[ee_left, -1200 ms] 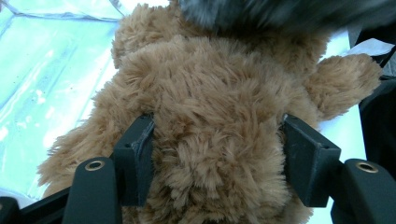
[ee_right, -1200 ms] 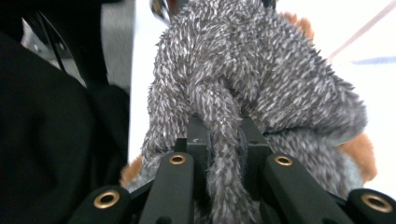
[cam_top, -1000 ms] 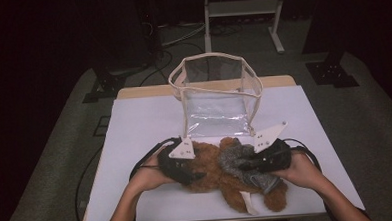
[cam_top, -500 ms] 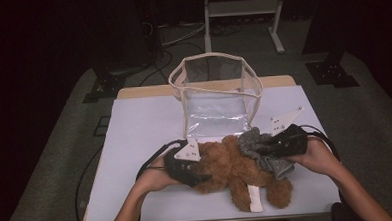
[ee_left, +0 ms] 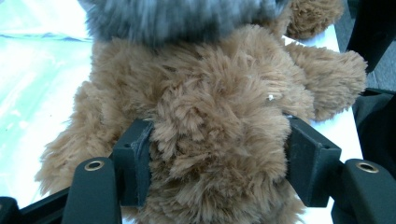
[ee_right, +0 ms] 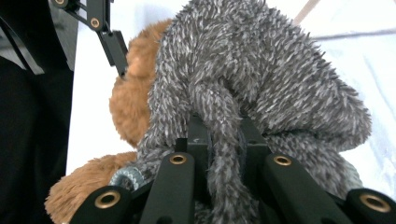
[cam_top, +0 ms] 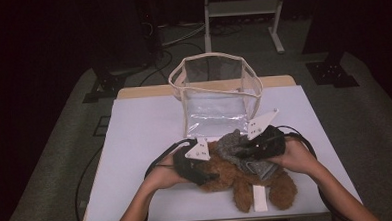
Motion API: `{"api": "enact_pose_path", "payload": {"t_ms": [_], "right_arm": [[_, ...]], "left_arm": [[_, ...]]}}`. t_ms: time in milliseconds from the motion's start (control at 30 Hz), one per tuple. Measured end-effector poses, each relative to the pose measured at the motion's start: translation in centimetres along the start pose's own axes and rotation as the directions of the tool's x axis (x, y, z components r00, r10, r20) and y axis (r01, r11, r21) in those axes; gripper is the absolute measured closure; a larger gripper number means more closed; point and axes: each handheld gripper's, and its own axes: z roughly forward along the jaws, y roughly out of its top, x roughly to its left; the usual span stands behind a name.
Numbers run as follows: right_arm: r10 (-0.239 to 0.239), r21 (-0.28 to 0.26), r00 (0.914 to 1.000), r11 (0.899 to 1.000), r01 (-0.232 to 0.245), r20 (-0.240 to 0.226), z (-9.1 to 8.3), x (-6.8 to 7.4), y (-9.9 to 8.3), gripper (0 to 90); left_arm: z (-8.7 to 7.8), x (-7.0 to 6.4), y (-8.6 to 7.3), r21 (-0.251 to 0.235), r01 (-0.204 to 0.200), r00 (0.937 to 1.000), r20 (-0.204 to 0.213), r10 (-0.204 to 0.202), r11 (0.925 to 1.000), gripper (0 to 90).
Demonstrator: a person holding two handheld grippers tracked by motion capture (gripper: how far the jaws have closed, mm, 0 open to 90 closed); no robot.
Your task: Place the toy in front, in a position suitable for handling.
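Two tongs engaged: left tongs [ee_left: 217, 163] clamp the bear [ee_left: 219, 121]; right tongs [ee_right: 224, 144] pinch its grey garment [ee_right: 261, 70]. Soft, light, yielding plush; body bulk likely grips best.

No legible text, label, brand, number or sign was recorded. The white tag [cam_top: 259, 204] on the brown teddy bear [cam_top: 237, 176] appeared blank at this distance; any print was too small to read.
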Motion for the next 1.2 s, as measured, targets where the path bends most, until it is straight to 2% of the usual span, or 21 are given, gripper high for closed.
{"api": "enact_pose_path", "payload": {"t_ms": [133, 233, 400, 467, 500, 633, 767, 833, 933, 1033, 1100, 1200], "right_arm": [[0.052, -0.018, 0.9986, 0.998, -0.052, -0.012, -1.2, -0.9, -1.3, 78.5], [0.064, -0.008, 0.9979, 0.998, -0.064, -0.009, -1.6, -1.2, -1.0, 78.5], [0.029, 0.045, 0.9996, 0.999, -0.029, 0.002, 0.2, -2.1, 1.5, 78.4], [0.028, 0.060, 0.9996, 0.998, -0.028, 0.000, 0.9, -2.8, 2.0, 78.4], [0.046, 0.063, 0.9989, 0.997, -0.046, -0.004, 1.3, -3.2, 2.0, 78.4], [0.099, 0.053, 0.9951, 0.994, -0.099, -0.003, 1.1, -4.3, 0.8, 78.4], [0.132, 0.042, 0.9904, 0.990, -0.134, 0.041, -1.1, -4.5, -1.3, 78.4], [0.138, 0.036, 0.9886, 0.989, -0.141, 0.059, -2.2, -4.0, -1.9, 78.4], [0.126, 0.016, 0.9903, 0.992, -0.127, 0.058, -3.2, -2.9, -1.7, 78.4], [0.067, 0.023, 0.9963, 0.997, -0.068, 0.054, -3.3, -0.8, -0.5, 78.2], [0.015, 0.029, 0.9995, 0.999, -0.016, 0.029, -2.9, 1.0, 0.6, 78.2], [-0.031, 0.045, 0.9994, 0.999, 0.030, 0.016, -2.2, 2.5, 1.1, 78.2]], "left_arm": [[-0.5, 0.0, -0.5, -0.012, 0.006, 1.0000, -0.003, -0.006, 0.9999, 33.8], [-0.4, 0.0, -0.4, -0.006, 0.001, 1.0000, -0.005, -0.001, 1.0000, 34.2], [-0.3, -0.5, -0.4, 0.005, -0.026, 0.9997, -0.004, 0.026, 0.9997, 34.2], [-0.2, -0.6, -0.5, -0.006, -0.023, 0.9997, 0.003, 0.023, 0.9997, 33.9], [-0.2, -0.7, -0.6, -0.003, -0.030, 0.9995, 0.003, 0.030, 0.9995, 33.8], [-0.4, -0.9, -0.8, -0.008, -0.027, 0.9995, 0.014, 0.027, 0.9996, 33.9], [-0.3, -0.9, -0.7, -0.004, -0.038, 0.9992, 0.013, 0.038, 0.9993, 34.3], [-0.2, -0.7, -0.7, -0.004, -0.032, 0.9995, 0.004, 0.032, 0.9995, 34.3], [-0.1, -0.4, -0.4, 0.006, -0.036, 0.9993, -0.001, 0.036, 0.9993, 34.4], [0.1, -0.1, -0.3, -0.001, -0.014, 0.9999, -0.004, 0.014, 0.9999, 34.4], [0.1, 0.1, -0.5, -0.016, 0.005, 1.0000, -0.006, -0.005, 0.9999, 34.4], [0.0, 0.3, -0.7, -0.023, 0.010, 0.9997, -0.020, -0.011, 0.9997, 34.4]]}}
